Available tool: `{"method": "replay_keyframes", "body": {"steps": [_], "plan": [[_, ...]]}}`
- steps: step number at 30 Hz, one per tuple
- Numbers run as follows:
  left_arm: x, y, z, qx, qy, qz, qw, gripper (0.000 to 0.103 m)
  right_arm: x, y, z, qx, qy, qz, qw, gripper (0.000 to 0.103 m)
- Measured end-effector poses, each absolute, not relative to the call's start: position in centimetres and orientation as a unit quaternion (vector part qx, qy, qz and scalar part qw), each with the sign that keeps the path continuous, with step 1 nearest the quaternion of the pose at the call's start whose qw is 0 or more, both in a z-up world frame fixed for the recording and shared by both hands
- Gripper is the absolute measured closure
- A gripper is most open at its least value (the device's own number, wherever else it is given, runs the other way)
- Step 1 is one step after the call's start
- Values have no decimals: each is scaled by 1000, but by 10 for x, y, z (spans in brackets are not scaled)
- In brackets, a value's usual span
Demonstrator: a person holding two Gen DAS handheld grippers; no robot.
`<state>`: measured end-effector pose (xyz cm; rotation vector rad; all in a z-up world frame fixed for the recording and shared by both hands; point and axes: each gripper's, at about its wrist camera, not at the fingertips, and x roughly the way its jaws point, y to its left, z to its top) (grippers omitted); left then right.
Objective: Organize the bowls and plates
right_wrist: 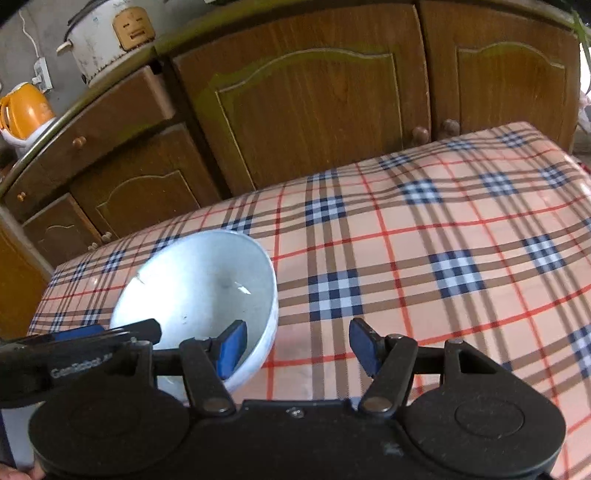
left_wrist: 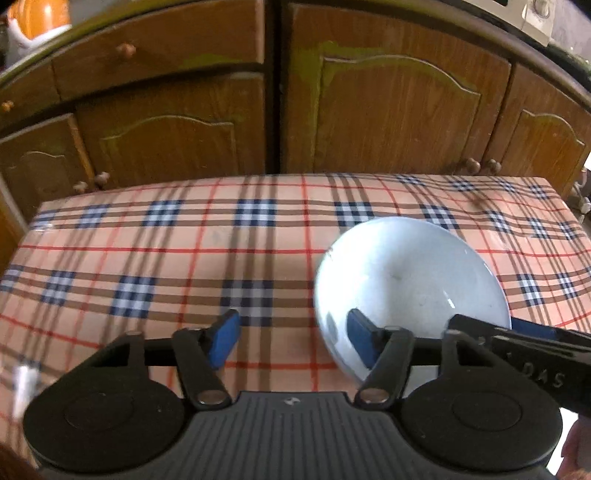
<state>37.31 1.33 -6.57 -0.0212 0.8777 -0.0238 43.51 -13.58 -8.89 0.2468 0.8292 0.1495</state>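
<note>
Left gripper (left_wrist: pixel 291 341) jaws part-open, empty, straddling the near rim of the white bowl (left_wrist: pixel 410 280) at 3 o'clock; right gripper (right_wrist: pixel 297 345) likewise open, one pad inside the bowl at 9 o'clock on the plaid table (right_wrist: pixel 443 229). Bowl looks glazed, stiff, slippery, breakable: pinch the rim wall. Only the right view shows the rice cooker (right_wrist: pixel 110 33).
</note>
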Motion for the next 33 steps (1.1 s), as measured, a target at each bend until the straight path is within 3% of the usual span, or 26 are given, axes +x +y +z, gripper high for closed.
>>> {"method": "replay_keyframes", "body": {"steps": [3,7,8,9,10,11,21,33], "plan": [[378,15,-71,-16,421,-17,907,46,442,-131,-94,115,398,79,907,30],[382,13,-72,-20,409,-28,912,50,449,-127,-100,126,399,90,904,42],[383,12,-72,-19,406,-33,913,55,451,-126,-101,132,397,94,904,48],[384,11,-72,-19,403,-39,914,58,451,-126,-102,139,395,102,903,61],[384,10,-72,-21,401,-50,914,67,452,-125,-101,146,393,112,901,71],[384,8,-73,-22,400,-62,914,77,452,-122,-100,145,392,113,902,73],[369,7,-68,-30,393,-62,917,78,435,-118,-91,128,381,113,909,76],[314,-3,-22,-25,363,-57,930,79,378,-128,-44,129,350,116,921,76]]}}
